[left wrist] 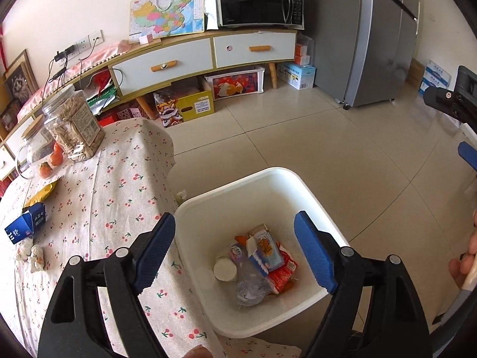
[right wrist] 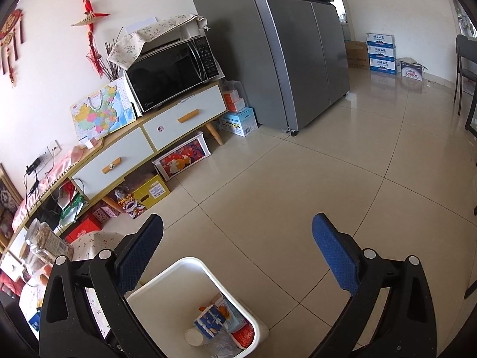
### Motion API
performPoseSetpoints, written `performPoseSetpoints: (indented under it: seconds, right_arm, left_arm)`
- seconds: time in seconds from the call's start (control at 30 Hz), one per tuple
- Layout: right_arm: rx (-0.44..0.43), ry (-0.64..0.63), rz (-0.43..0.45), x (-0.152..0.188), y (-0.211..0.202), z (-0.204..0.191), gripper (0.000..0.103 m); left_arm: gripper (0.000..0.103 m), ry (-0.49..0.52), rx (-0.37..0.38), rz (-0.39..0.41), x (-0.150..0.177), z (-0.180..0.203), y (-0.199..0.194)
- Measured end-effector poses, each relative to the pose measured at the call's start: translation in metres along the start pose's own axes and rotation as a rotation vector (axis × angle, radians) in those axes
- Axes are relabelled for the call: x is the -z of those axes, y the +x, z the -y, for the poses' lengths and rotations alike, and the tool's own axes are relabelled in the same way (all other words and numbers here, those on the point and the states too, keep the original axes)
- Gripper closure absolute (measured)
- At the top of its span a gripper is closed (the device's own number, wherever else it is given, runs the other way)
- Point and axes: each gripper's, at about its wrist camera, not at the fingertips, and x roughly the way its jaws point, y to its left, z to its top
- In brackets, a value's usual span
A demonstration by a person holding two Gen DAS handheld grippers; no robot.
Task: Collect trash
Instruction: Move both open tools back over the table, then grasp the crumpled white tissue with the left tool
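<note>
White bin (left wrist: 310,191); cherry-print tablecloth (left wrist: 119,197); blue carton (left wrist: 25,223).

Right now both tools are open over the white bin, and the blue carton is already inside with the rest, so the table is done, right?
Not quite. The left wrist view shows the blue carton on the table, not in the white bin. Both tools, left and right, are open.

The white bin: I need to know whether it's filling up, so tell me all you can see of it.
The white bin is a square, smooth plastic tub with rounded corners, standing upright on the tiled floor against the cloth-covered table's edge. It is open-topped and only bottom-filled: a crumpled clear bottle, a small carton, a red wrapper and a white cup. Both grippers hover open above it.
</note>
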Motion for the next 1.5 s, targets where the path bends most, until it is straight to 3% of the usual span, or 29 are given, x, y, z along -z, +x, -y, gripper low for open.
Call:
performPoseSetpoints:
  seconds: [0.17,0.4,0.57,0.9,1.23,1.33,1.4,1.47,1.5]
  right_arm:
    - [-0.035,-0.14,-0.084,0.019,0.012,-0.037,0.007]
    - [-0.107,-0.349,-0.116,0.053,0.005,-0.108,0.007]
    - [-0.17,-0.445,-0.164,0.077,0.004,-0.152,0.007]
    - [-0.237,-0.607,-0.221,0.122,0.002,-0.217,0.007]
    - [-0.248,-0.694,-0.258,0.15,0.004,-0.25,0.007]
    - [-0.248,-0.712,-0.266,0.155,0.004,-0.256,0.007]
    - [-0.259,-0.72,-0.27,0.158,0.005,-0.258,0.007]
    - [-0.283,-0.728,-0.273,0.16,0.005,-0.262,0.007]
    - [-0.294,-0.729,-0.275,0.161,0.005,-0.264,0.007]
  left_arm:
    - [0.023,-0.044,-0.058,-0.012,0.013,-0.04,-0.003]
    - [0.023,-0.108,-0.149,-0.023,0.028,-0.102,-0.008]
    - [0.022,-0.128,-0.237,-0.025,0.044,-0.147,-0.014]
    - [0.022,-0.28,-0.365,-0.084,0.085,-0.244,-0.011]
    - [0.024,-0.341,-0.361,-0.104,0.098,-0.294,0.006]
    - [0.035,-0.364,-0.337,-0.123,0.097,-0.302,0.019]
    - [0.049,-0.383,-0.309,-0.139,0.099,-0.307,0.027]
    - [0.054,-0.392,-0.283,-0.121,0.102,-0.31,0.028]
    - [0.063,-0.386,-0.277,-0.117,0.102,-0.31,0.027]
